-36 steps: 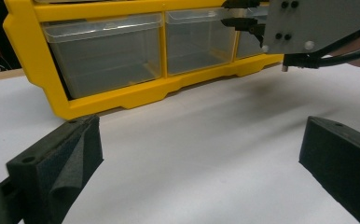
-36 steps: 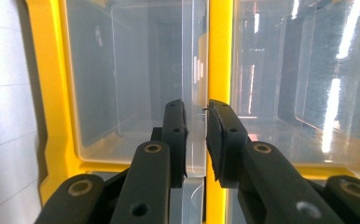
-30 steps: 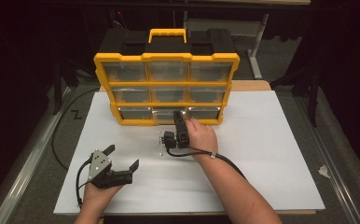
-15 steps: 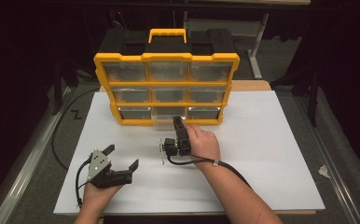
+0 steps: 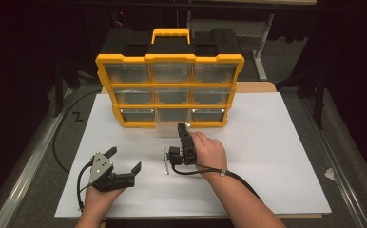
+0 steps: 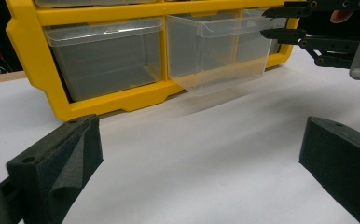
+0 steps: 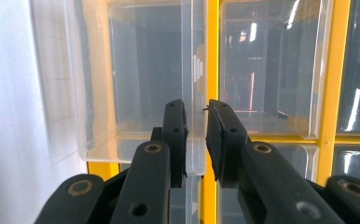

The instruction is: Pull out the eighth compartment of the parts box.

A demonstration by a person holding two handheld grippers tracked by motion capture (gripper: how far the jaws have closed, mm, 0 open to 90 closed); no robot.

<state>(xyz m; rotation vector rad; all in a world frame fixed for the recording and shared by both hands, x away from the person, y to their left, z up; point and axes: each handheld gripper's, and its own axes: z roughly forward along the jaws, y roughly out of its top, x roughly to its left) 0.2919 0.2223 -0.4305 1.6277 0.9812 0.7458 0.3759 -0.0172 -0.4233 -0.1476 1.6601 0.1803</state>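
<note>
While no writing reads, right gripper point(image 7: 197, 135) pinching clear drawer point(image 7: 136, 84), yellow organizer point(image 5: 169, 90)

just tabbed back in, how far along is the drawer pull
Done: the right gripper is clamped on the lip of the clear bottom-middle drawer, which juts partway out of the yellow organizer. In hand: drawing it out. Left: freeing it fully, I'd guess. The left gripper rests open on the table.
</note>
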